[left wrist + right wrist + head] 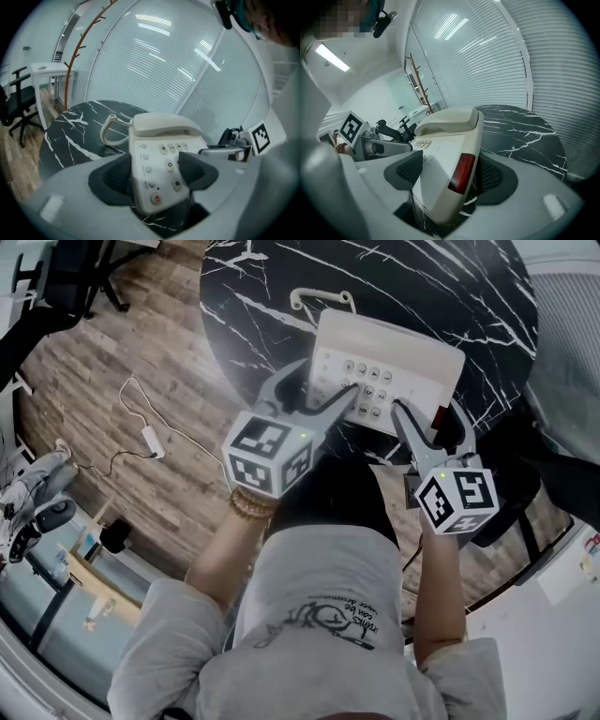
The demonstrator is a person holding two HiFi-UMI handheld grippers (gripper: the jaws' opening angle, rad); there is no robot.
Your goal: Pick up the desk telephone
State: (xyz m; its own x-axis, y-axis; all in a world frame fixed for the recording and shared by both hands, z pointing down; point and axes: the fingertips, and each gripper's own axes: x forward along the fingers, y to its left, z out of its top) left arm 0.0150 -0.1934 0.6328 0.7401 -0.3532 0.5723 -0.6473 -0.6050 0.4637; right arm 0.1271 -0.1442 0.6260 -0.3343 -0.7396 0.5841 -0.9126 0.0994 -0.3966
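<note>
Floor (pixel 141 343) is wood planks, with a round black marble tabletop (pixel 450 287) standing on it. Both forearms reach out side by side to the tabletop's near edge, where the cream desk telephone (pixel 394 371) is. Left hand-held gripper (pixel 323 390) is pinching the phone's front left corner, right hand-held gripper (pixel 429 423) is clamped on the front right corner. Can't tell if the phone's off the marble. Its cord (pixel 319 298) loops behind it, and a white adapter (pixel 150 440) lies on the floor.
</note>
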